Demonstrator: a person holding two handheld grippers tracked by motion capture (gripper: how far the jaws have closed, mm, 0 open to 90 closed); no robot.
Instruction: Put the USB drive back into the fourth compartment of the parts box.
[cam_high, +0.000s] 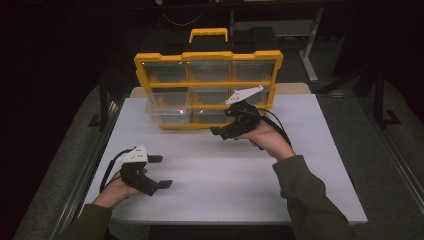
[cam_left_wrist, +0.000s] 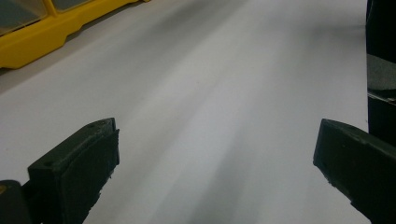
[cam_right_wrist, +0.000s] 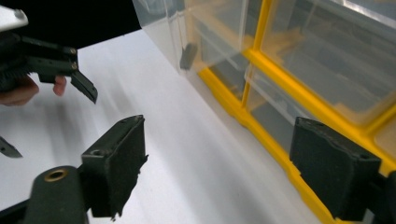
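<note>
A yellow organiser (cam_high: 207, 55) with clear plastic drawers stands upright at the far middle of the white table (cam_high: 225, 190). Its bottom-left drawer (cam_high: 169, 117) is pulled out a little. My right gripper (cam_high: 220, 132) hovers just in front of the bottom row, pointing left, with its jaws open and nothing between them. In the right gripper view (cam_right_wrist: 219, 168) the yellow frame (cam_right_wrist: 261, 126) and the protruding clear drawer (cam_right_wrist: 187, 32) lie just ahead. My left gripper (cam_high: 162, 171) rests at the near left, open and empty, over bare table (cam_left_wrist: 215, 163).
The organiser's yellow carry handle (cam_high: 208, 34) sticks up at its back. A corner of its base (cam_left_wrist: 46, 39) shows in the left gripper view. The person's left hand (cam_right_wrist: 18, 91) shows in the right gripper view. Dark floor and table legs surround the table.
</note>
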